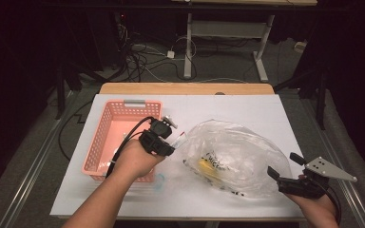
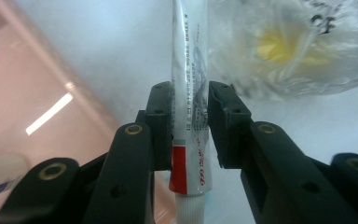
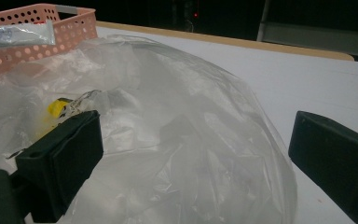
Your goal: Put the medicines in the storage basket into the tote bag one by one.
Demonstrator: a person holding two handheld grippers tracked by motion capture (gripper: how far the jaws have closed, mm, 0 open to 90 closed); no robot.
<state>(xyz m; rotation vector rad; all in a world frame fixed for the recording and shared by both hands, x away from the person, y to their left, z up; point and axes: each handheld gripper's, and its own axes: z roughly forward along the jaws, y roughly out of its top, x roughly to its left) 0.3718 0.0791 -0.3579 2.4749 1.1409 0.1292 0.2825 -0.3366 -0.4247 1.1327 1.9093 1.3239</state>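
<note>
Moving from left to right across the counter [image 1: 275, 114], the high view shows a pink perforated basket [image 1: 105, 137] at the left, empty as far as can be seen, with a small pale item lying blurred just in front of its near wall. Beside the basket's right wall, the left gripper [image 1: 171, 137] is clamped on a white tube [image 2: 189, 93] with a red band near its cap end; in the left gripper view the two jaws press the tube from both sides near that end, the body of the tube running on past them toward the bag. Further right lies a crumpled clear plastic bag [image 1: 233, 156] holding a yellow item [image 1: 204, 165] and some dark-printed packaging. At the far right, the right gripper [image 1: 285, 166] rests at the bag's near right edge with its jaws spread wide, nothing between them; the right gripper view looks over the bag [image 3: 168, 140] toward the basket [image 3: 42, 28]. The step in hand appears to be transferring the tube from the bag to the basket. To do it well, the tube should be lifted clear of the basket's rim, carried over the open floor and lowered before release; the grip sits near one end, so the long free end may swing and catch on the wall.
</note>
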